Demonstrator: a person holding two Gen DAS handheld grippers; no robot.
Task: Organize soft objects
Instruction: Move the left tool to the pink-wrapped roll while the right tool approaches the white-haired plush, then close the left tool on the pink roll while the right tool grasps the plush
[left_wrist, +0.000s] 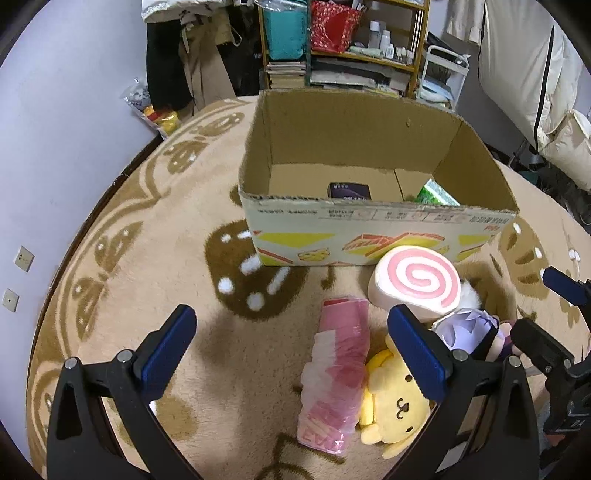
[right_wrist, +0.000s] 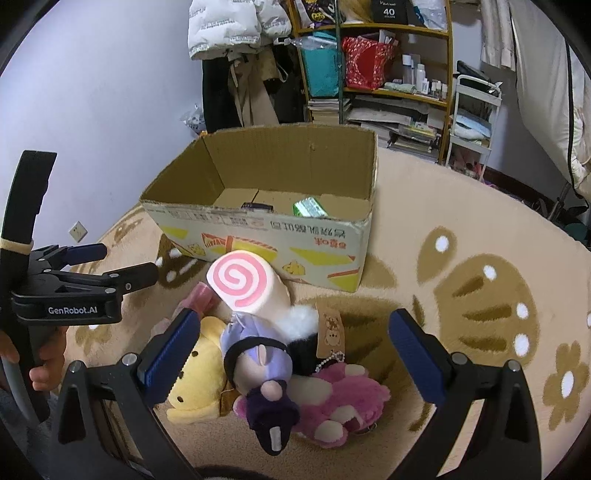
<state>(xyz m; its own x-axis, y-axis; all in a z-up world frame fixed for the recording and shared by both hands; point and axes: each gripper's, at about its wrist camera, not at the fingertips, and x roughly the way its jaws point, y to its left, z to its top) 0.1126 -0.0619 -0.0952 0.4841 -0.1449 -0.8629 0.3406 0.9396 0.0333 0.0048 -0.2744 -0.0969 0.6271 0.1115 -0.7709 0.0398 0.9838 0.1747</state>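
An open cardboard box (left_wrist: 369, 236) (right_wrist: 258, 236) stands on the rug; inside lie a dark packet (left_wrist: 348, 191) and a green packet (left_wrist: 437, 194). In front of it lie a pink-swirl roll cushion (left_wrist: 417, 280) (right_wrist: 243, 286), a pink tissue pack (left_wrist: 338, 373), a yellow dog plush (left_wrist: 393, 402) (right_wrist: 199, 384), a purple doll (right_wrist: 258, 365) (left_wrist: 469, 328) and a pink plush (right_wrist: 340, 402). My left gripper (left_wrist: 291, 350) is open above the tissue pack. My right gripper (right_wrist: 291, 354) is open above the purple doll.
A beige patterned rug (left_wrist: 147, 258) covers the floor. A shelf (left_wrist: 343, 44) with bags and bottles, hanging clothes (left_wrist: 184, 55) and a white trolley (right_wrist: 472, 122) stand behind the box. The left gripper's body (right_wrist: 74, 291) shows at the left of the right wrist view.
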